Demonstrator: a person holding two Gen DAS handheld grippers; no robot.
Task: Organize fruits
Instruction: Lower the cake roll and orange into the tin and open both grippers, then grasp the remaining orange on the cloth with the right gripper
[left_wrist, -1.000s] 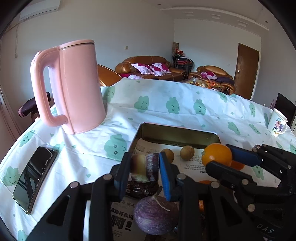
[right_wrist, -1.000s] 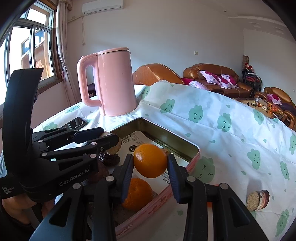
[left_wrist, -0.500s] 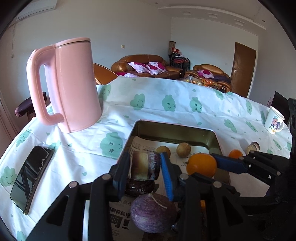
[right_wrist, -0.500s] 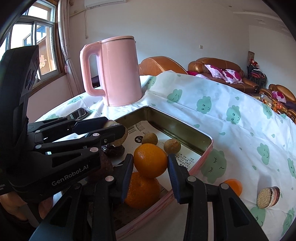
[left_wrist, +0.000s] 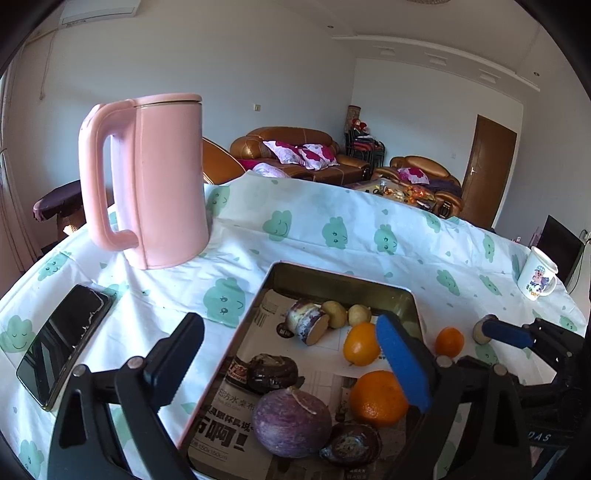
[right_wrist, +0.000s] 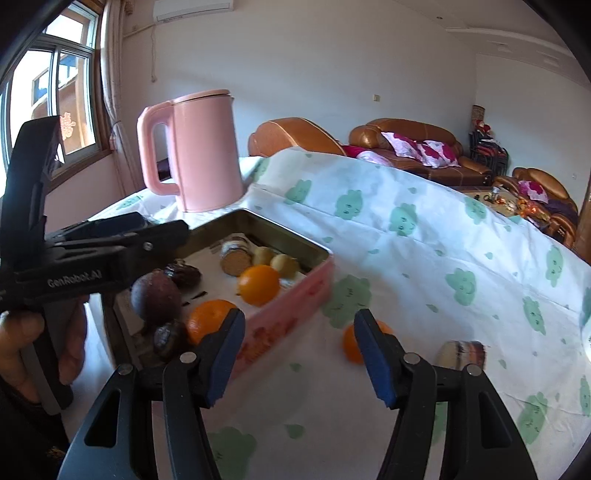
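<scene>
A pink tin tray (left_wrist: 334, 277) (right_wrist: 288, 326) lined with newspaper holds a cut purple-skinned piece (left_wrist: 307, 325) (right_wrist: 233, 256), two small yellow-brown fruits (left_wrist: 345, 314), two oranges (left_wrist: 360, 349) (left_wrist: 377, 402) (right_wrist: 258, 285), a purple round fruit (left_wrist: 291, 421) (right_wrist: 156, 298) and dark pieces. My left gripper (left_wrist: 295, 363) is open and empty over the tray. My right gripper (right_wrist: 299, 356) is open and empty, right of the tray. A small orange (right_wrist: 351, 345) (left_wrist: 448, 341) and a cut piece (right_wrist: 463, 353) lie on the cloth beyond it.
A pink kettle (left_wrist: 155, 177) (right_wrist: 201, 151) stands behind the tray at left. A black phone (left_wrist: 62, 339) lies near the table's left edge. A white mug (left_wrist: 537, 277) stands at far right. The white cloth (right_wrist: 424, 236) has green cloud prints.
My left gripper opened and dropped the cut purple piece in the tray. My right gripper opened, left its orange in the tray and moved right, off the tray.
</scene>
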